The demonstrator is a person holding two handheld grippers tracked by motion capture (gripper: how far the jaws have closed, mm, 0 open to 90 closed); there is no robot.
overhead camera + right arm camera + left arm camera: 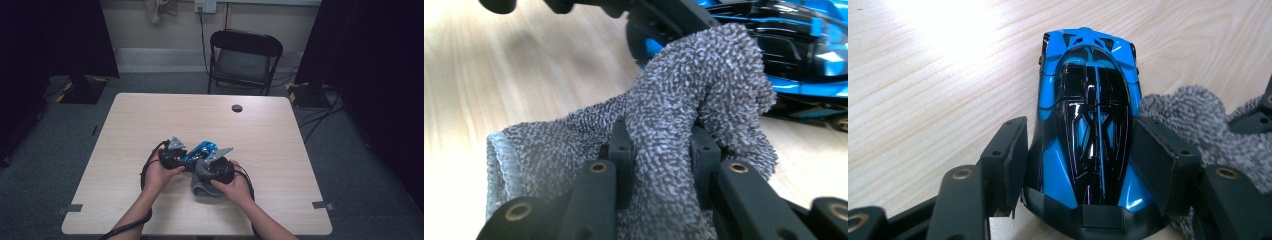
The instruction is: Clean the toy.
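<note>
High view first: wooden table point(150, 120), two hands low at its near middle, close together. Left hand point(159, 176) wrapped round the left gripper point(186, 159), right hand point(235, 187) round the right gripper point(204, 166), each topped by a grey three-cornered plate. Between them, a flash of blue: toy car point(202, 149), resting on the tabletop just ahead of both hands. Grey cloth point(202, 190) bunched under the right gripper, touching the near side of the car. Black cables looping back along both forearms. Farther off, a black folding chair point(245, 55) behind the far edge and a small dark round cap point(237, 108) set into the tabletop, well apart from the action.

Left gripper view now: left gripper point(1080, 160) clamped on the toy car point(1088, 125), one black pad pressed to each flank of the blue-and-black body, nose pointing away up the frame, glossy roof catching the light. Grey cloth point(1193, 115) right beside the car's flank, touching the jaw on that side.

Right gripper view: right gripper point(663, 152) pinched tight on a fold of the grey cloth point(684, 105), nubby fabric squeezed up between the two pads and spilling over above them, the rest trailing down onto the wood. Toy car point(804, 55) just behind the bunched cloth, blue side panel and a wheel at the frame's edge, cloth pressed right up against it.
</note>
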